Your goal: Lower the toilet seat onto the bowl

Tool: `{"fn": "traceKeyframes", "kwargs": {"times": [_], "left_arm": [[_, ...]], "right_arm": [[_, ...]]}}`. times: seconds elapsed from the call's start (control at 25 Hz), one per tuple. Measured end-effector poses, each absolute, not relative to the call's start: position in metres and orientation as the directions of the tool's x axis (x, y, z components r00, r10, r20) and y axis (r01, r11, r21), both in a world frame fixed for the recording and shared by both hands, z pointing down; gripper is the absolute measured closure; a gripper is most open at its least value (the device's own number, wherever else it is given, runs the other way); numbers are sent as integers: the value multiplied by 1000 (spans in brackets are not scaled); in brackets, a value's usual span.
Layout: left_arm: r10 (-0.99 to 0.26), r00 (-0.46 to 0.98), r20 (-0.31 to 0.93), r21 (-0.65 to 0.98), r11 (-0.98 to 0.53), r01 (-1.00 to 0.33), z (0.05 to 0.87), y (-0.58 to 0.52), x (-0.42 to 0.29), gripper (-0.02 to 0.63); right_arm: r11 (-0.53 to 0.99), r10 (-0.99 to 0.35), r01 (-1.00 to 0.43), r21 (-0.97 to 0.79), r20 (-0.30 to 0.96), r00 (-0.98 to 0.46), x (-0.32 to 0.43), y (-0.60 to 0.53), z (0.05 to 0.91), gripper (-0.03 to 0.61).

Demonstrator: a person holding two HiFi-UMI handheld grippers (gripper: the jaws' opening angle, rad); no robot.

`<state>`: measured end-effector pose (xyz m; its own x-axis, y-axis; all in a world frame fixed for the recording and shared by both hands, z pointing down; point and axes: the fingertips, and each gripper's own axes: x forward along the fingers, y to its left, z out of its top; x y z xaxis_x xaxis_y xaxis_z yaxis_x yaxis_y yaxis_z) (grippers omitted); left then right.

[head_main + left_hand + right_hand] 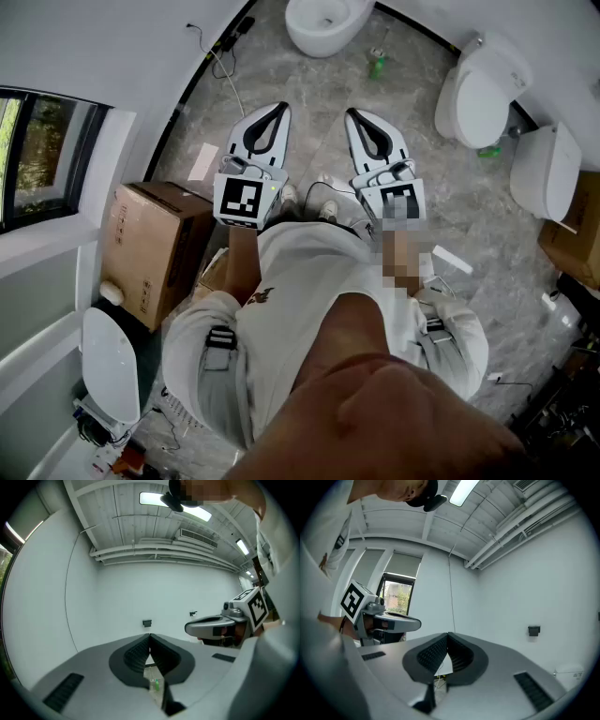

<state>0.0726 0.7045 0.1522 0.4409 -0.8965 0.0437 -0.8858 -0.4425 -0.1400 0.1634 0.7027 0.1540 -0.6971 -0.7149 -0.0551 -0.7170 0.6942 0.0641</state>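
In the head view a white toilet (481, 92) stands on the grey floor at the upper right; whether its seat is up or down I cannot tell. My left gripper (278, 109) and right gripper (352, 114) are held side by side in front of the person's body, pointing forward, well short of that toilet. Both are shut with nothing between the jaws. The left gripper view shows its own tips (150, 636) meeting against a bare white wall, with the right gripper (220, 625) beside it. The right gripper view shows its closed tips (448, 634) and the left gripper (389, 620).
A white bowl (324, 22) sits at the top centre, with a green bottle (376, 64) on the floor near it. Another white toilet piece (546, 171) stands at far right. A cardboard box (150, 246) and a white lid (109, 362) are at the left, under a window (37, 150).
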Motion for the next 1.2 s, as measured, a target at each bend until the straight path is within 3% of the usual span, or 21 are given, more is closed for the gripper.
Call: {"fn": "traceKeyframes", "kwargs": {"times": [0.52,1.2], "left_arm": [[-924,380,37,-155,-381,-912,154,715,75,592],[-913,407,-1,-132,-403,-905,148,651,-11,592]], "right_arm": [[690,-714,-720,75,-92,-694,172,704,147,557],[670,-735,-730,135,-16,-677,93,641,155,557]]}}
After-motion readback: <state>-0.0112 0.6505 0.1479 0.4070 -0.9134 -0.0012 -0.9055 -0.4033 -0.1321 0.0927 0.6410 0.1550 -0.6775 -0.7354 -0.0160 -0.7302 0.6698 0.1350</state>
